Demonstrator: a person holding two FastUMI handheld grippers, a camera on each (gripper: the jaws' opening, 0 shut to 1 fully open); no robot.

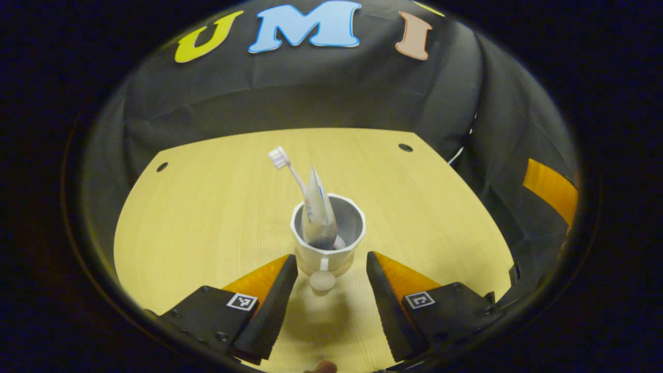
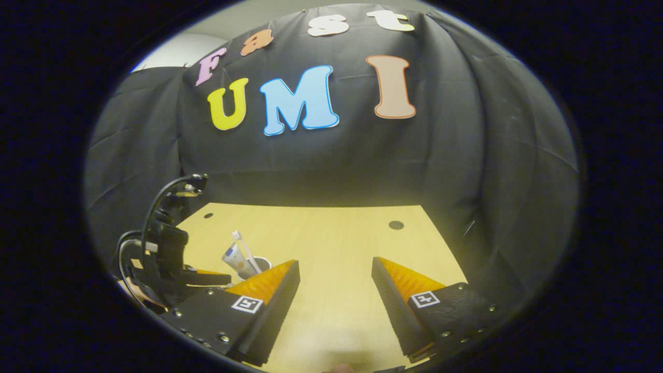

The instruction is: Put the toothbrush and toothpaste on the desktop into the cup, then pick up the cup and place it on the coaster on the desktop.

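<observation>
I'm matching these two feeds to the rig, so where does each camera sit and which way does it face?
Left gripper view: rides the left gripper, looking down and forward at the cup holding toothbrush and toothpaste; own open fingers flank it.
Right gripper view: rides the right gripper, facing across the table to the wall; own open fingers, plus the left gripper.
Shared: cup, toothbrush, toothpaste, table.

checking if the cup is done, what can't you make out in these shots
- Coaster under the cup: left gripper view, hidden by the cup's body and handle.
- Toothbrush handle and toothpaste lower end: hidden inside the cup.
- Cup in right gripper view: cut off by the right gripper's finger and the left gripper.
</observation>
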